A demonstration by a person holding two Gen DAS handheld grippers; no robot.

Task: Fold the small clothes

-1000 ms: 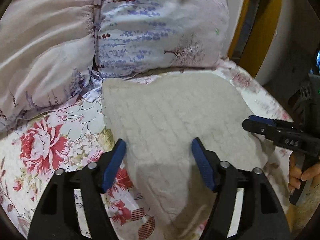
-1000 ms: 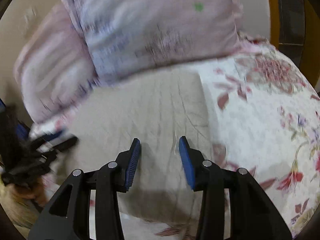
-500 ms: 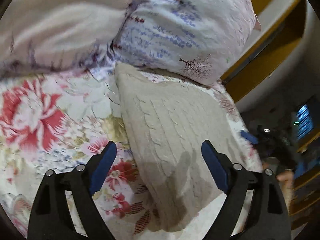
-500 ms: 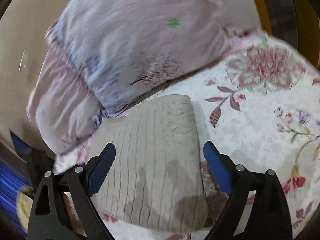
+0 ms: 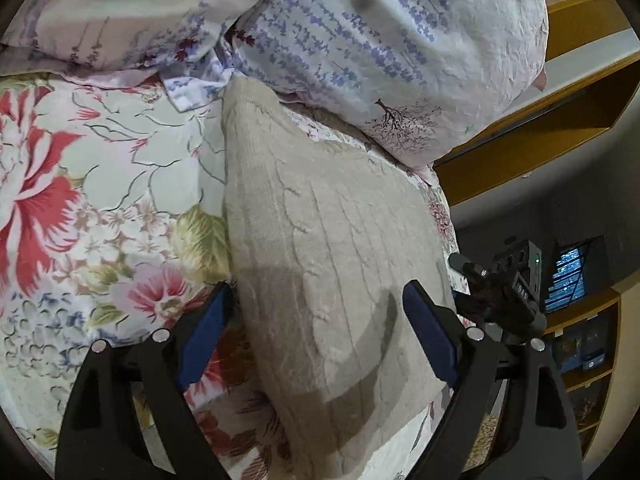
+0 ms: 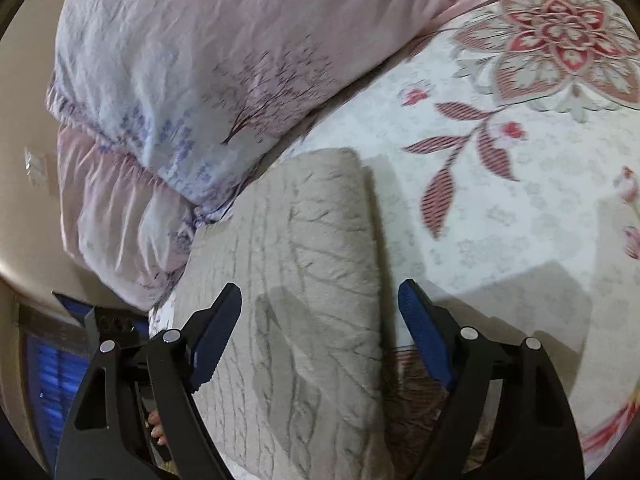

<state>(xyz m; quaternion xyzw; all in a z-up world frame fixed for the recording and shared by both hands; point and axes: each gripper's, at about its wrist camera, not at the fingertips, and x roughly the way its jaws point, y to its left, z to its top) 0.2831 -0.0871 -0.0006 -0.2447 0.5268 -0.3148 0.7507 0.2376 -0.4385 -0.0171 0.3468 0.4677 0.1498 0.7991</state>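
Note:
A beige cable-knit garment (image 5: 336,240) lies folded into a long flat rectangle on the floral bedspread (image 5: 100,200), its far end against the pillows. My left gripper (image 5: 316,332) is open and empty above its near end. My right gripper (image 6: 320,328) is open and empty above the same garment (image 6: 304,280), near its right edge. The right gripper also shows at the right of the left wrist view (image 5: 500,280).
Two lavender-print pillows (image 5: 380,40) lie at the head of the bed, also in the right wrist view (image 6: 192,72). The bed's edge runs along the garment's right side, with a yellow wooden frame (image 5: 540,120) and dark shelves beyond.
Both grippers have opened wide and pulled up and back from the garment. The garment now lies flat and let go.

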